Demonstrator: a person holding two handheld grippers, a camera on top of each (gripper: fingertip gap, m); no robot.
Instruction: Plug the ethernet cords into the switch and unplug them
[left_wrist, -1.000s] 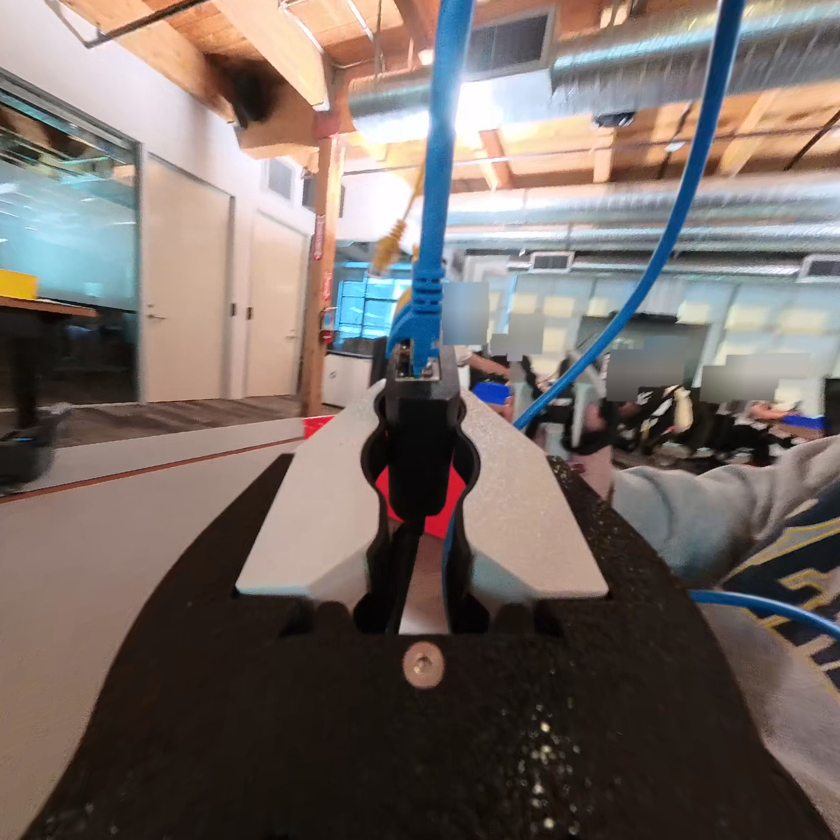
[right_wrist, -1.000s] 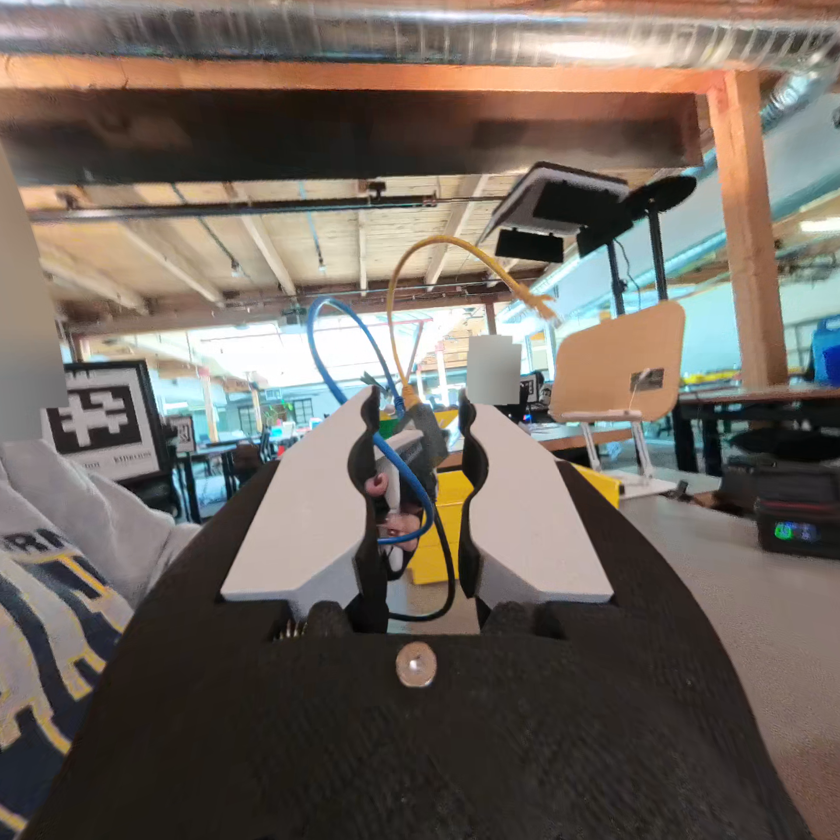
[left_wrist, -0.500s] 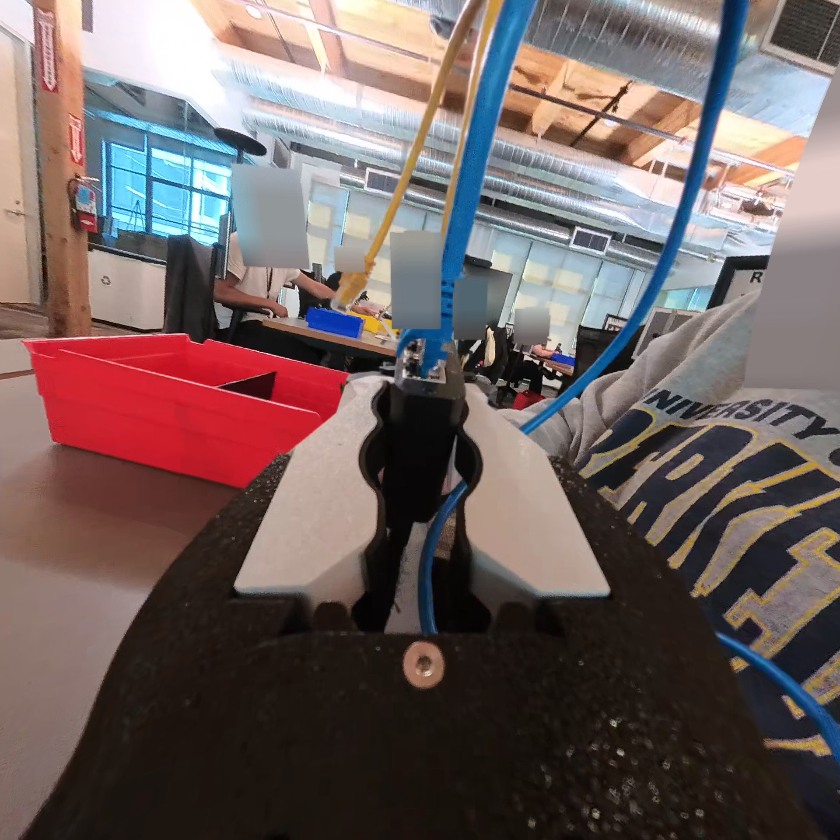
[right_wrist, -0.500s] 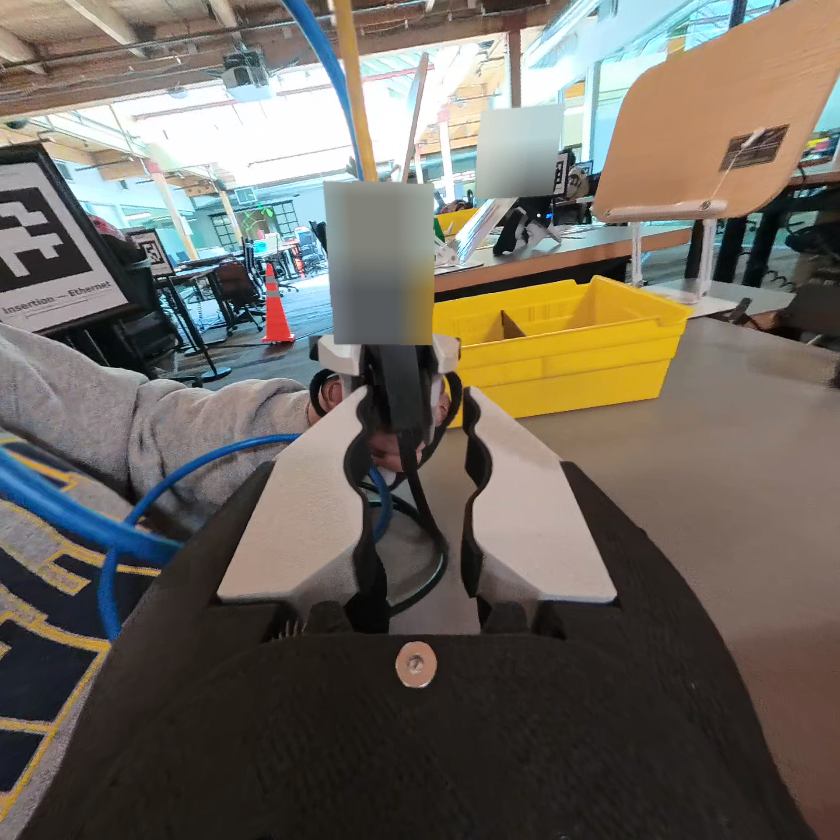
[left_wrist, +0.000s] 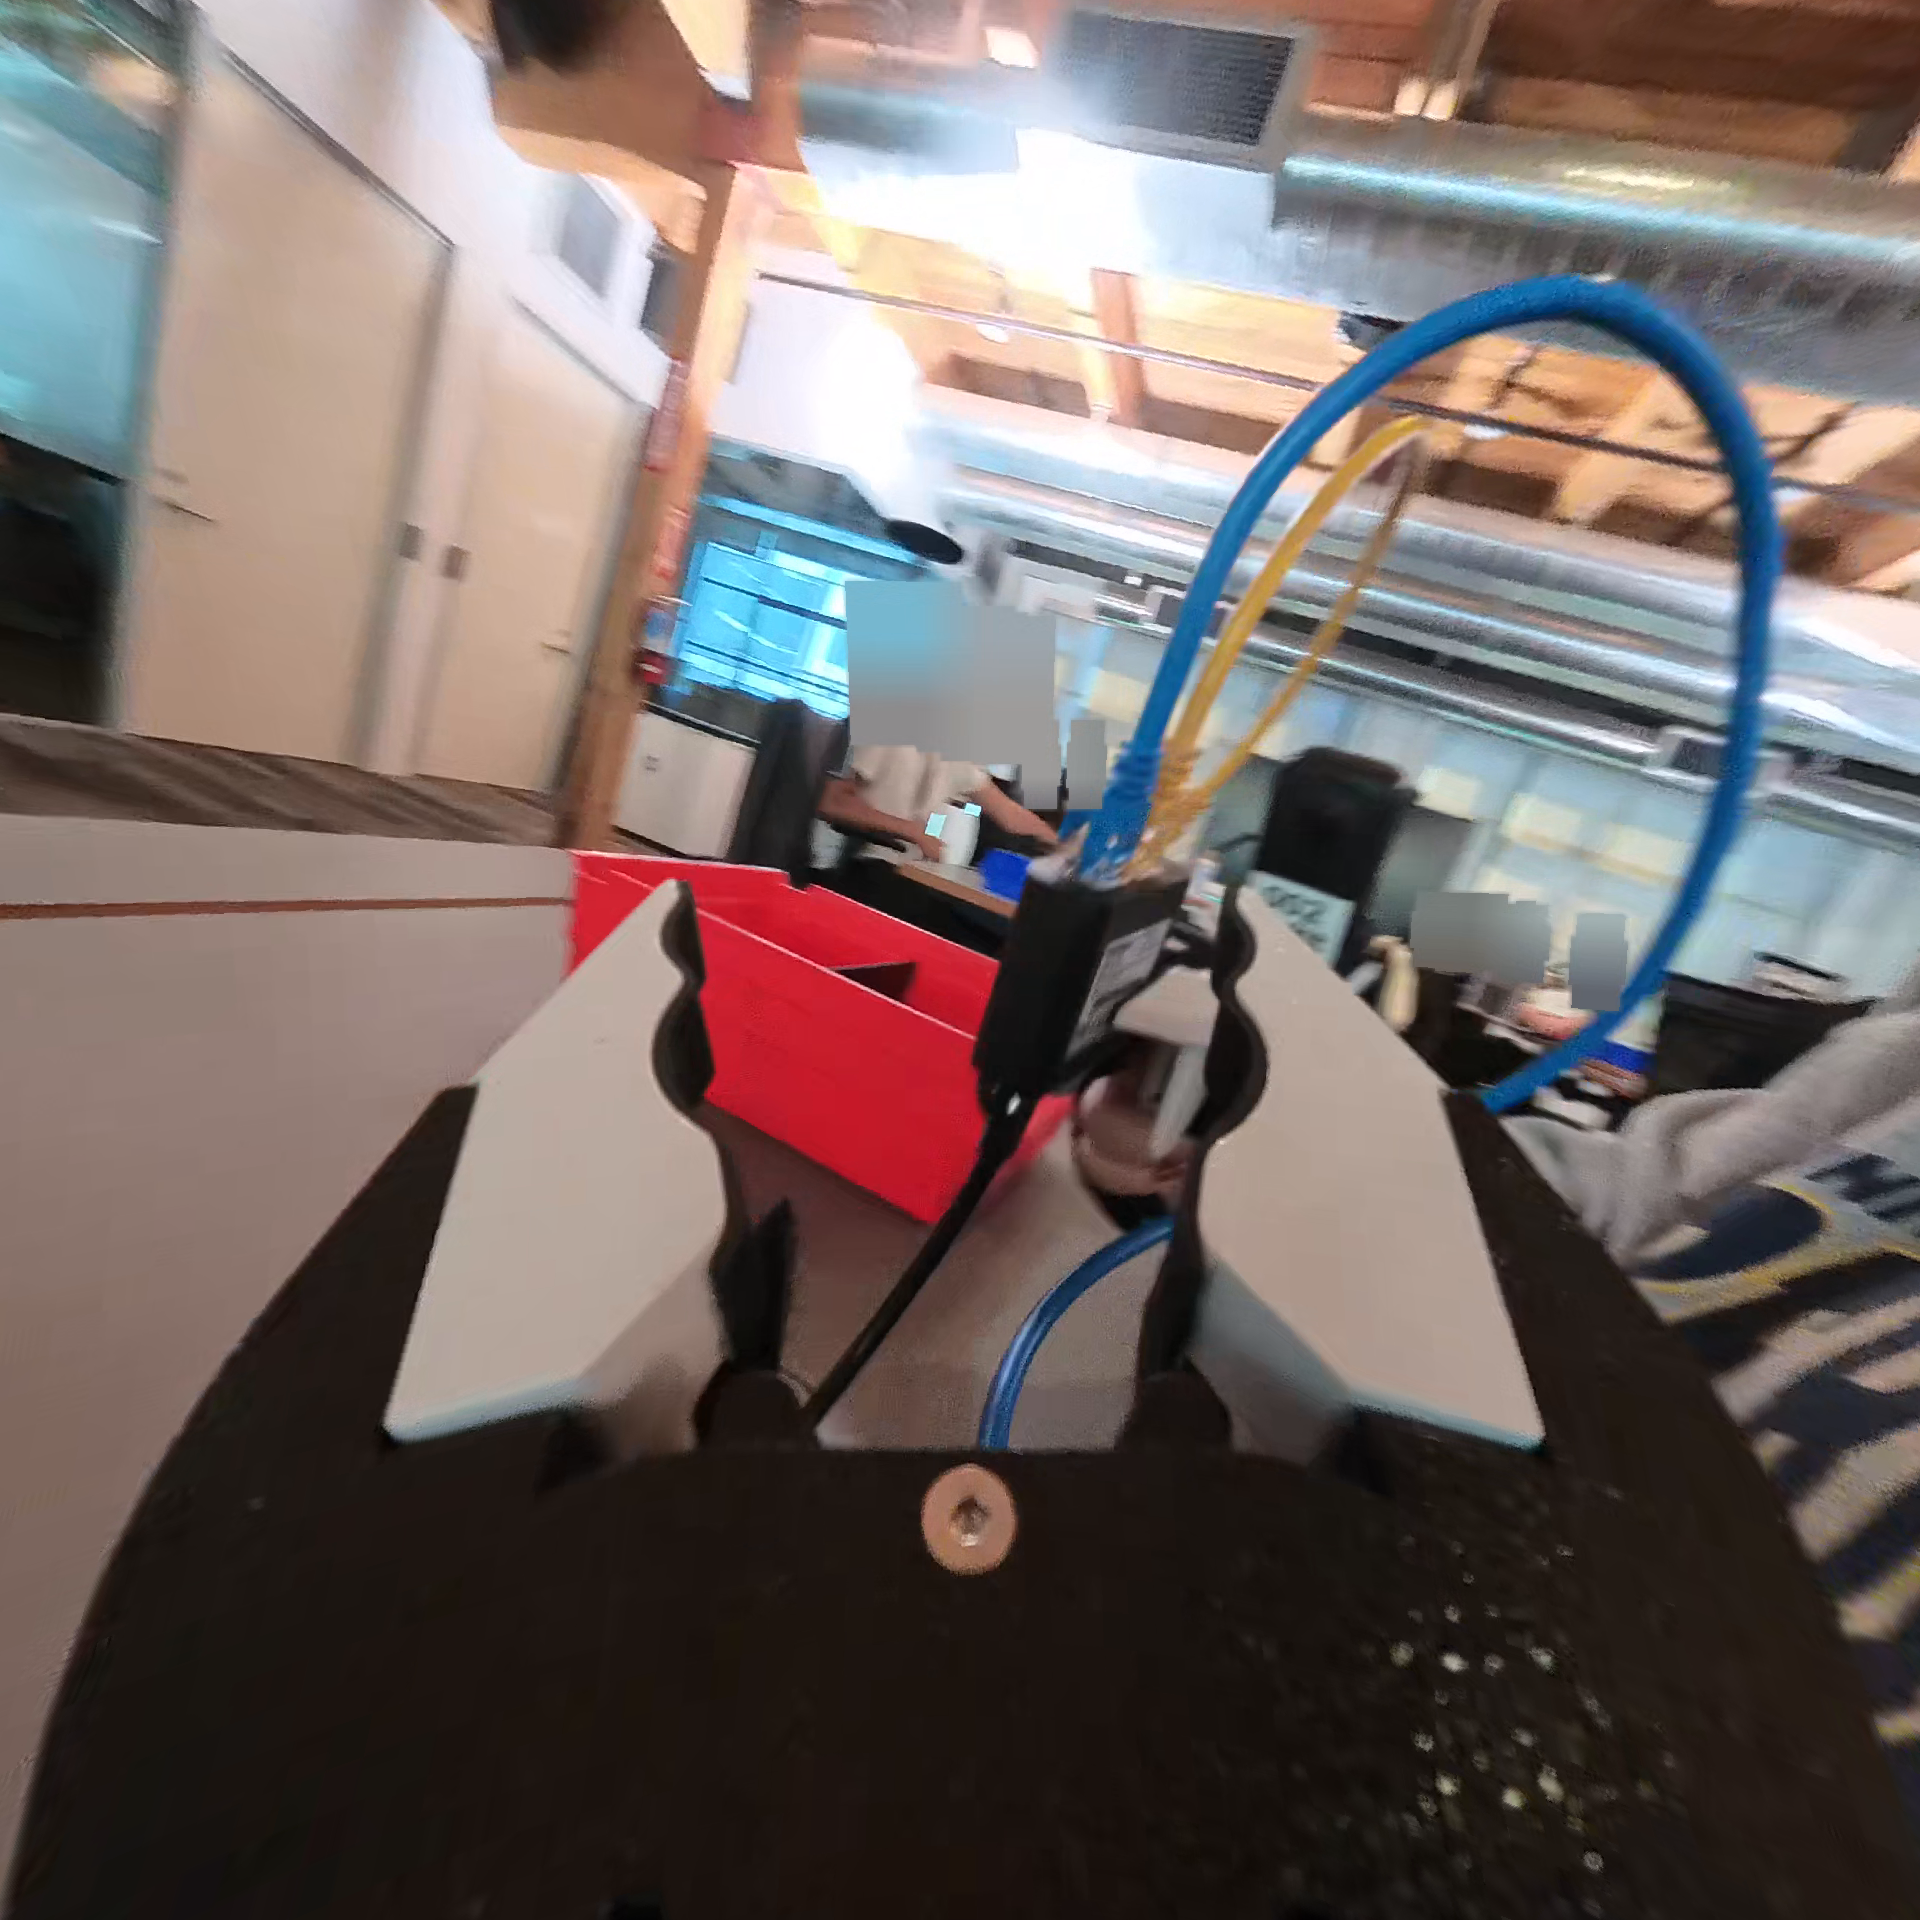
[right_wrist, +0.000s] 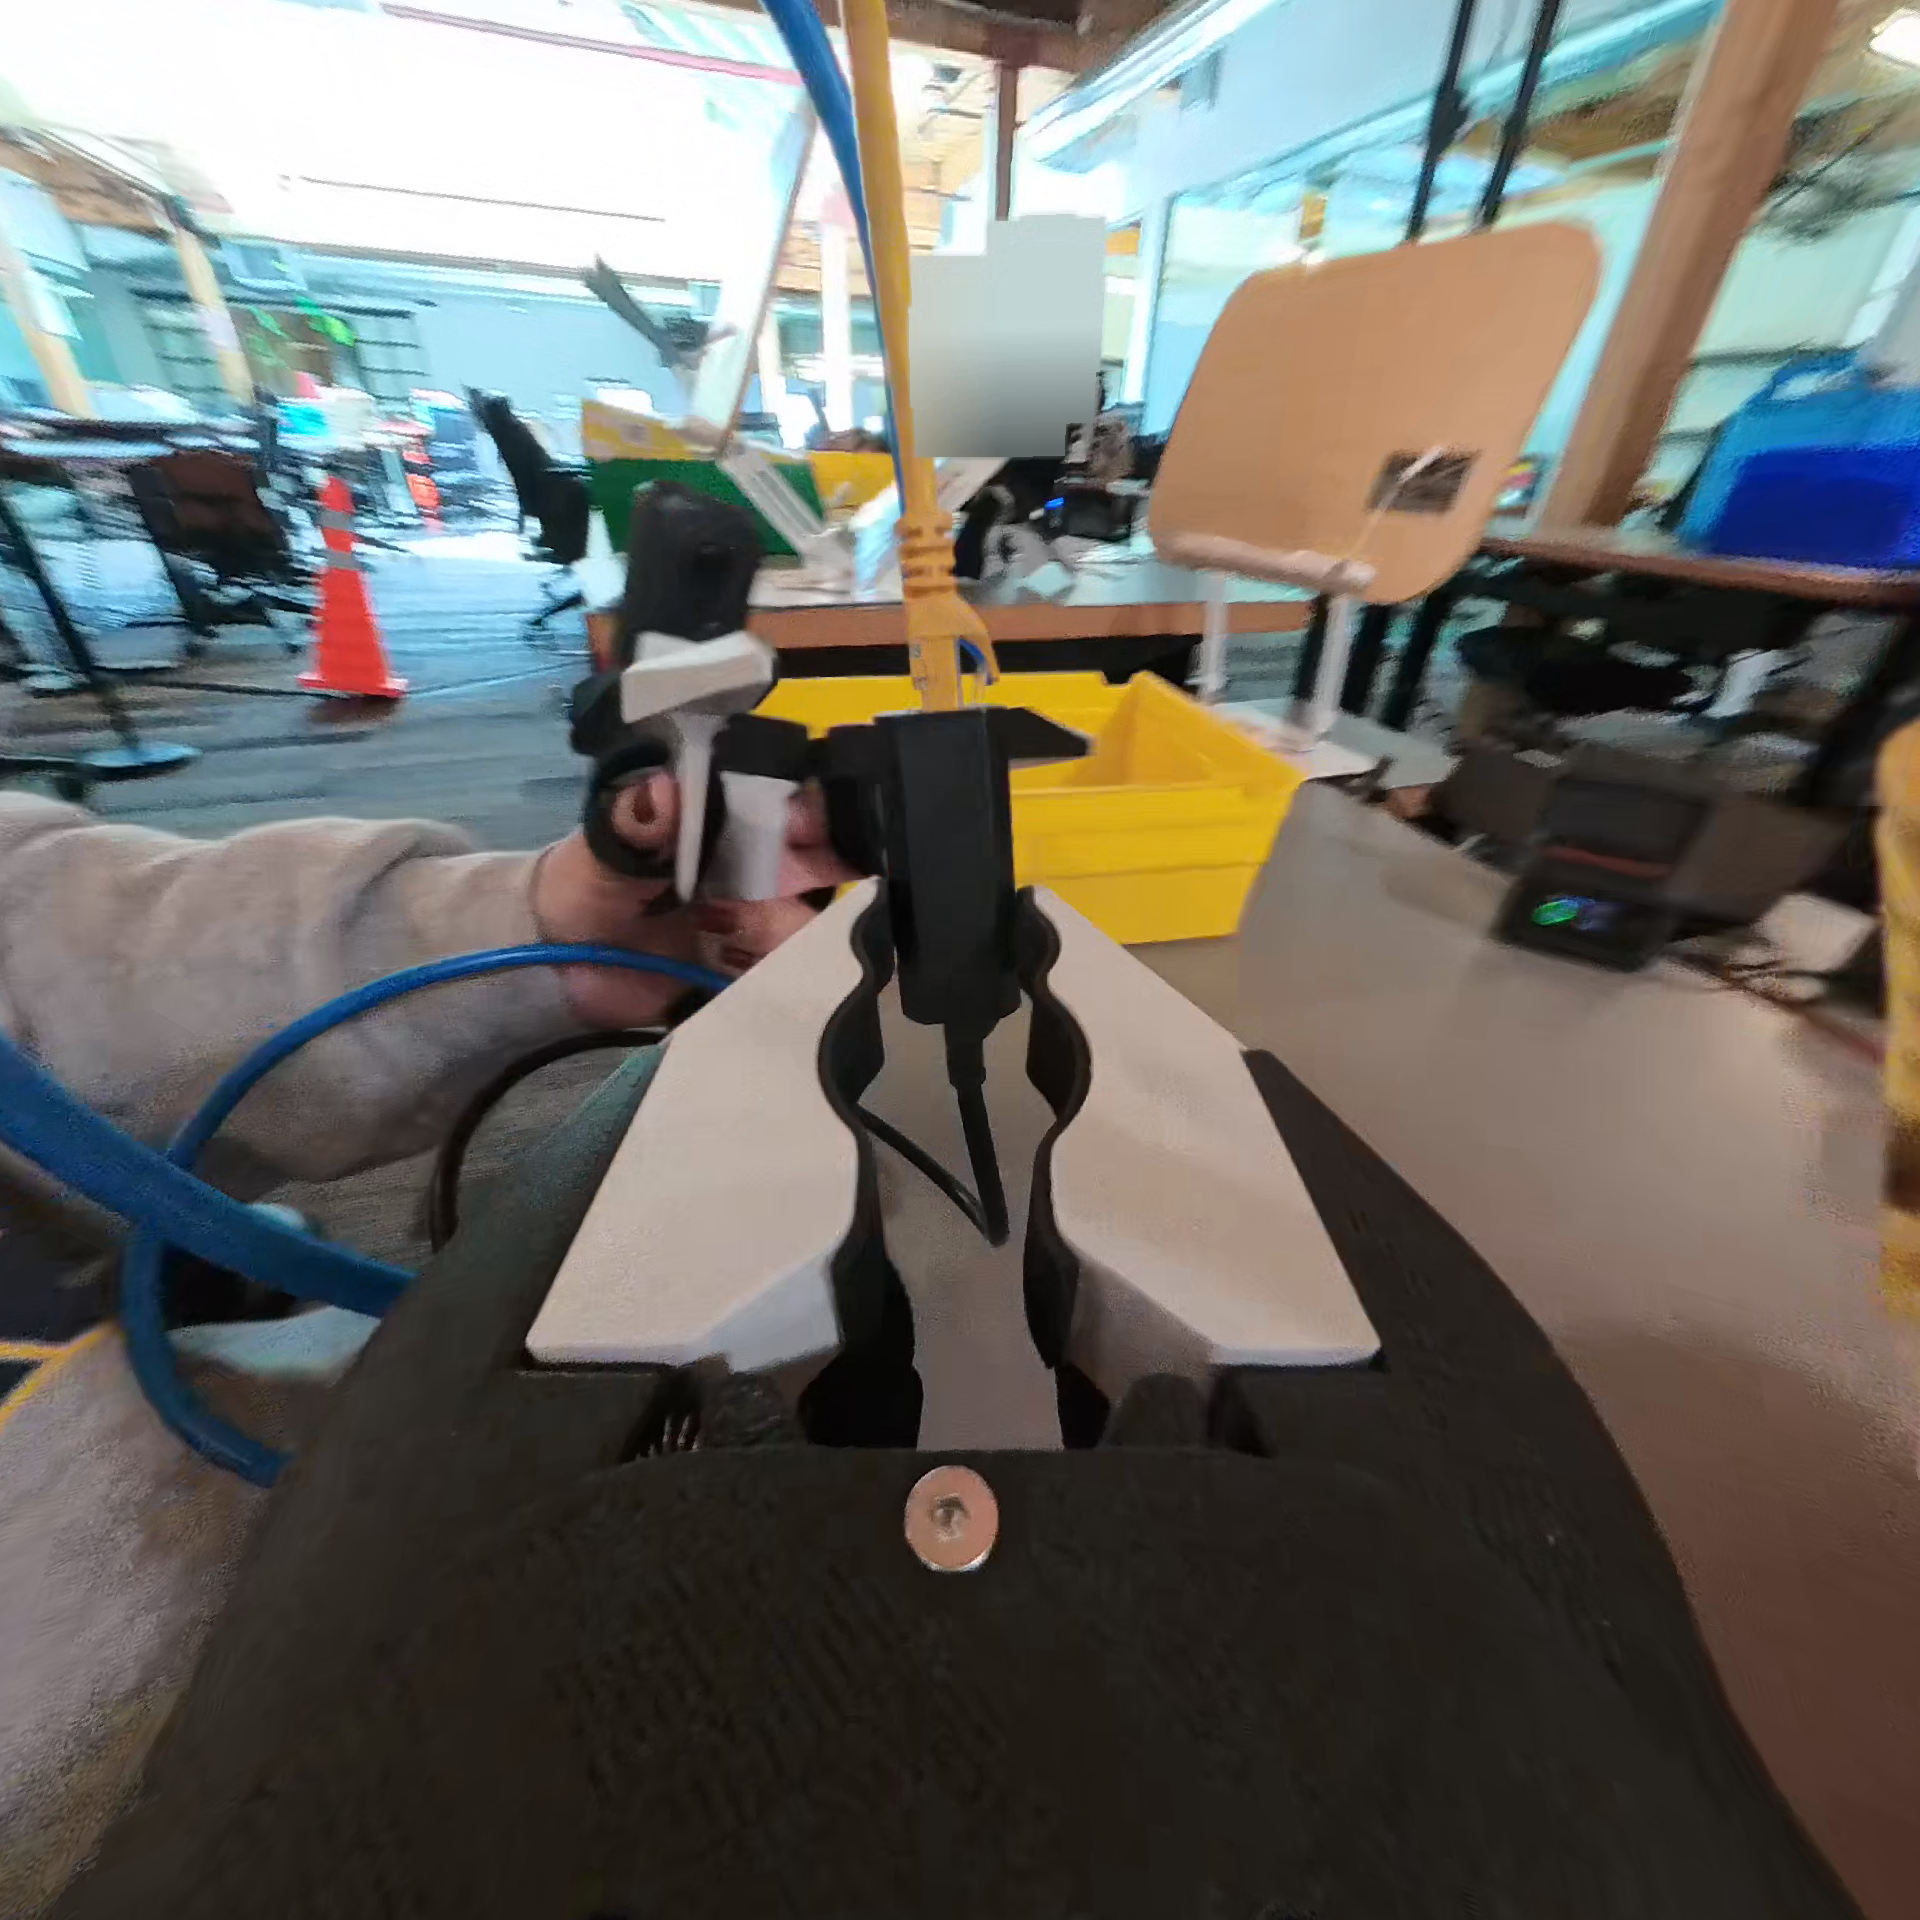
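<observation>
Two wrist-camera views in an open-plan office, both slightly blurred.

Left wrist view: the left claw (left_wrist: 956, 899) is held with its white fingers spread wide apart, gripping nothing. Beyond them, toward the right finger, a small black ethernet switch (left_wrist: 1049, 977) stands roughly upright in the air, tilted a little. A blue ethernet cord (left_wrist: 1756, 582) is plugged into the top of the switch. It arcs up in a large loop and comes down on the right. A thinner yellow ethernet cord (left_wrist: 1278, 582) is plugged in just beside it and loops inside the blue one. A black power lead (left_wrist: 914, 1278) hangs from the bottom of the switch, down between the fingers. A red bin (left_wrist: 831, 1049) sits on the grey desk (left_wrist: 260, 1039) behind.

Right wrist view: the right claw (right_wrist: 948, 899) is clamped on the lower part of the switch, which rises upright from between the fingertips. The yellow cord climbs straight up from its top, and the blue cord runs behind it. To the left, a hand (right_wrist: 613, 894) in a grey sleeve (right_wrist: 260, 914) holds the other claw near the switch. A yellow bin (right_wrist: 1143, 831) rests on the desk just behind the switch. An orange cone (right_wrist: 348, 613) stands on the floor far to the left.
</observation>
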